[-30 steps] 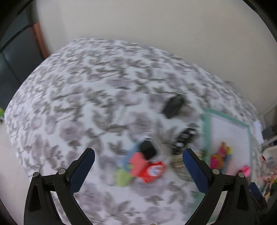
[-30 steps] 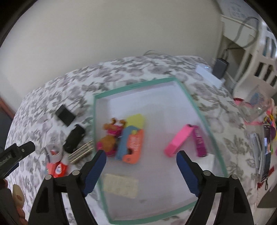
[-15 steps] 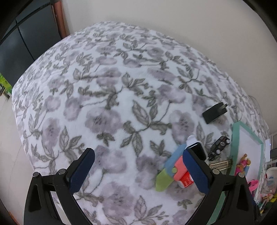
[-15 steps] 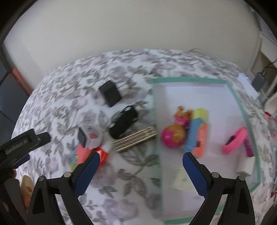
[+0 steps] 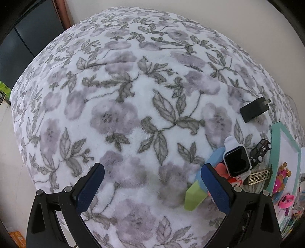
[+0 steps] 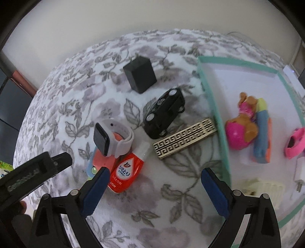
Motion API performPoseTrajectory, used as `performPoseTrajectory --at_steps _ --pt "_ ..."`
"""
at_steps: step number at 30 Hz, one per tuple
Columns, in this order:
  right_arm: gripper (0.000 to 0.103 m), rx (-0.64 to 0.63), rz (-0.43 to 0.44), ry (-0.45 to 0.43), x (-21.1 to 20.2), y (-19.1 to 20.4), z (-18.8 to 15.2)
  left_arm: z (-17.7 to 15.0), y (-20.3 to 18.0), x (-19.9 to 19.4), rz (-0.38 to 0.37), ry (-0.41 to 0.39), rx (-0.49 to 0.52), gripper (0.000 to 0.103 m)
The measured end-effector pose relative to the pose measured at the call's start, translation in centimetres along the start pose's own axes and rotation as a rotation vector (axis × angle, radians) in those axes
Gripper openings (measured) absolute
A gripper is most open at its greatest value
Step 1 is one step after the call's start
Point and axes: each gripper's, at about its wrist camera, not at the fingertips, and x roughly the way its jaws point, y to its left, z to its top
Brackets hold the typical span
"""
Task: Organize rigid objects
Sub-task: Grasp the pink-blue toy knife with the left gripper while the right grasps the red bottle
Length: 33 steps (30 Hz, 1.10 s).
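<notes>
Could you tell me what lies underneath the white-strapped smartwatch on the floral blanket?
The white-strapped smartwatch rests on a coral-red flat toy above a light-blue piece; what the watch hides of them cannot be seen.

A plain cream-white wall runs behind everything, smooth and bare, lit evenly by soft daylight with no hard shadows. In front of it spreads a fleecy white blanket printed with grey leaves and pale mauve flowers, covering a broad soft surface that could be a bed, though its frame is hidden. At the blanket's far left corner stands a reddish-brown wooden frame holding dark glass panels, a door or window, hard to say which. Below that edge, pale floor shows, with a scrap of bright green lying on it.
</notes>
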Motion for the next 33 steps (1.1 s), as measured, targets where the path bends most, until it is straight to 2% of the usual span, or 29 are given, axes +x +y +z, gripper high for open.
performPoseTrajectory --at_steps 3,11,14,19,26,33 --pt "0.093 -0.011 -0.014 0.007 0.9 0.5 0.1 0.4 0.2 0.4 0.004 0.004 0.003 0.101" --pt "0.093 -0.041 -0.058 0.003 2.2 1.6 0.8 0.8 0.6 1.0 0.0 0.019 0.008 0.101" --pt "0.085 -0.061 -0.062 -0.004 2.3 1.9 1.0 0.8 0.5 1.1 0.001 0.019 0.019 0.101" --pt "0.061 -0.06 -0.079 -0.018 1.8 1.2 1.5 0.6 -1.0 1.1 -0.016 0.019 0.068 0.101" --pt "0.057 -0.052 -0.016 0.004 1.7 0.1 1.7 0.1 -3.9 1.4 -0.051 0.03 0.172 0.101" --pt "0.043 -0.068 0.038 0.028 1.3 -0.6 1.1 0.5 -6.0 2.4 -0.102 0.023 0.207 0.101"
